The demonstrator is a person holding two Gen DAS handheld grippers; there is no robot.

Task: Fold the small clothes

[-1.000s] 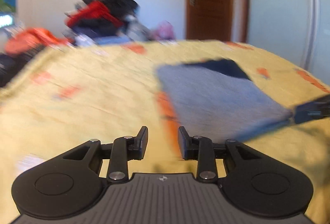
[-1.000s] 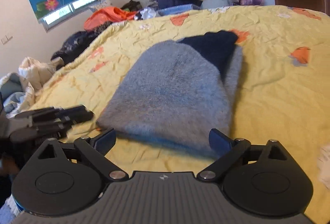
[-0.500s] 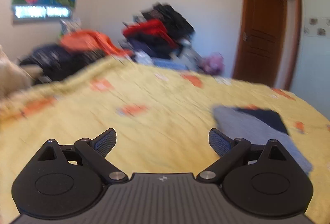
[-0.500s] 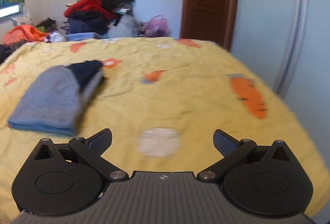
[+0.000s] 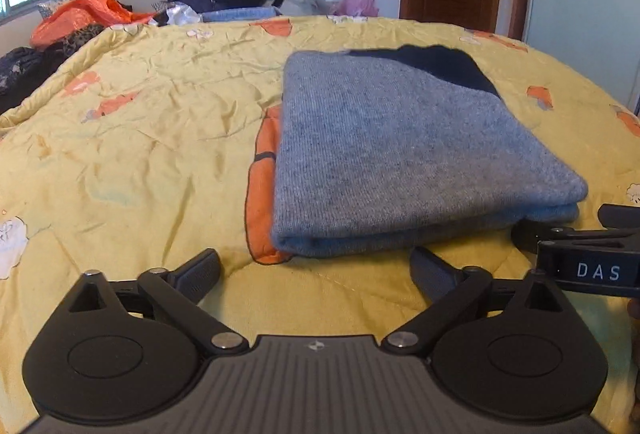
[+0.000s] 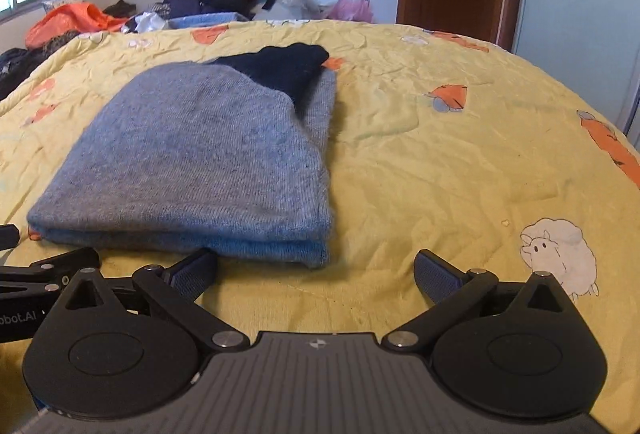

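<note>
Sweater (image 5: 400, 154), grey knit, is lying folded flat on the yellow bedspread (image 5: 140, 138). Left gripper (image 5: 316, 270) is spreading its jaws, nothing between them; right gripper (image 6: 316, 270) is standing wide, empty. Judged soft, light, floppy; the thick near fold edge is offering the best hold.

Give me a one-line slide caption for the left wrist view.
Left claw, opening and empty, faces the folded grey sweater on the yellow quilt.
</note>
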